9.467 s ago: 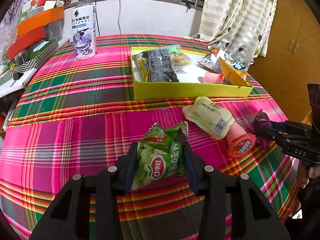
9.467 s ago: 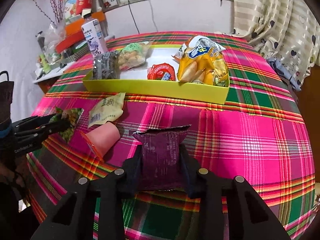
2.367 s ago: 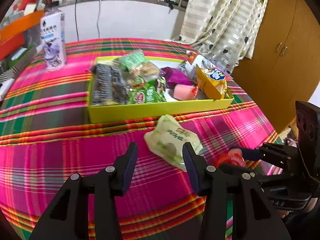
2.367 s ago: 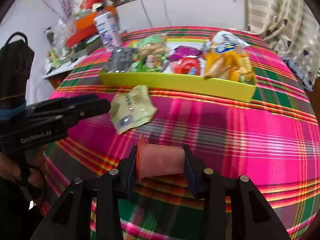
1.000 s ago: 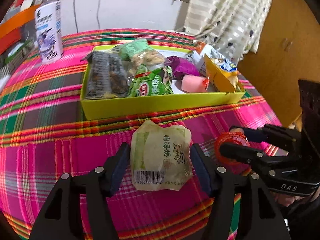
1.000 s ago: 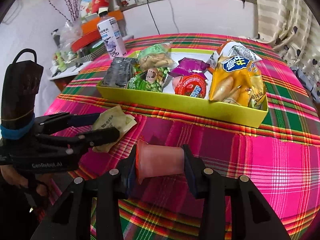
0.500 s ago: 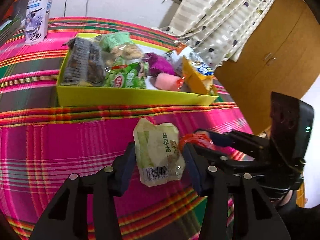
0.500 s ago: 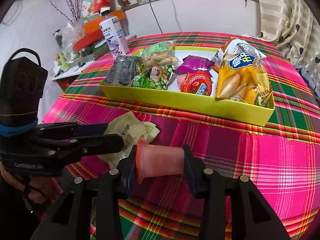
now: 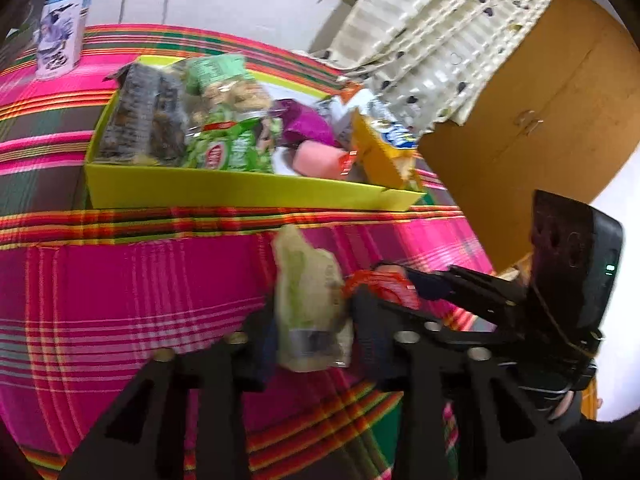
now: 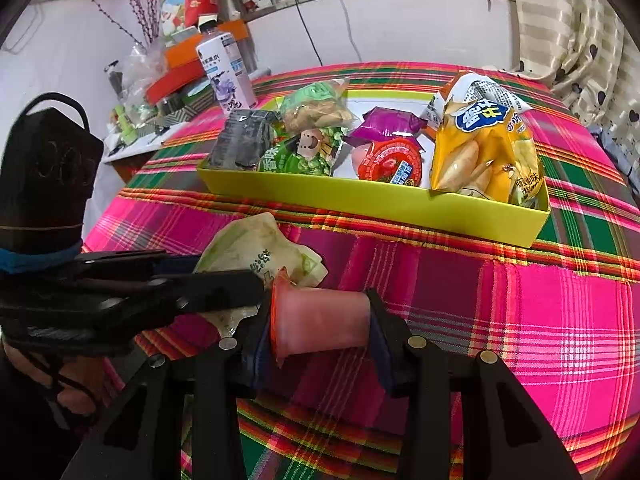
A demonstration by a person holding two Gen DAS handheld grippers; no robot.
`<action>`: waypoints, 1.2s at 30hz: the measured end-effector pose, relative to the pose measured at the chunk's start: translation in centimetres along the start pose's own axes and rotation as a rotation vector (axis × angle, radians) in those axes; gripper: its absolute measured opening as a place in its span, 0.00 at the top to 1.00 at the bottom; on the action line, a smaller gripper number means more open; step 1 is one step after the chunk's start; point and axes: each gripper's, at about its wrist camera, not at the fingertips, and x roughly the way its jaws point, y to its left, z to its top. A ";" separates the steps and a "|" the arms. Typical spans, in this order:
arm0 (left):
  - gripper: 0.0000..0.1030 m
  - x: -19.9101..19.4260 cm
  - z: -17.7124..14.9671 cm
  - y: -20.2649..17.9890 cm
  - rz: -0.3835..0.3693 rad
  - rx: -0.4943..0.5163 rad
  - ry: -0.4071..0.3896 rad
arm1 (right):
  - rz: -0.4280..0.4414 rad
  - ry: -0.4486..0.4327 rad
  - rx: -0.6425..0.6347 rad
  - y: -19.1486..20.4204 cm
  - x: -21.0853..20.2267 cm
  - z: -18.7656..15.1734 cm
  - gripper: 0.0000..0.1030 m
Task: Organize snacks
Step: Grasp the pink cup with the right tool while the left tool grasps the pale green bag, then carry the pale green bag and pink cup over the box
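Partly hidden pale packet (image 9: 310, 304) (blurred), pink cup (image 10: 320, 322)

Your left wrist view is smeared by motion blur: the pale green packet (image 9: 310, 300) and the left gripper (image 9: 312, 336) holding it look soft, and the curtain (image 9: 432, 44) streaks. Your right wrist view is sharp, evenly lit by soft indoor light, with mild glare on the yellow chip bag (image 10: 486, 152). Both views bow strongly at the edges and fade to black corners. Shadows under the yellow tray (image 10: 372, 200) are faint.
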 end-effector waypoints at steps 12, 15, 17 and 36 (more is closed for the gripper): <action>0.76 -0.8 0.0 -1.4 0.051 0.066 -0.035 | -0.035 -0.010 0.011 0.0 -0.9 -0.4 0.61; 0.77 -1.4 0.0 -1.7 0.082 0.083 -0.054 | -0.057 -0.026 0.006 0.2 -1.7 -0.3 0.61; 0.78 -1.7 0.0 -1.9 0.093 0.089 -0.064 | -0.075 -0.038 -0.002 0.4 -2.2 -0.1 0.61; 0.79 -3.9 0.0 -2.9 0.166 0.124 -0.129 | -0.103 -0.084 -0.031 1.8 -4.1 0.3 0.61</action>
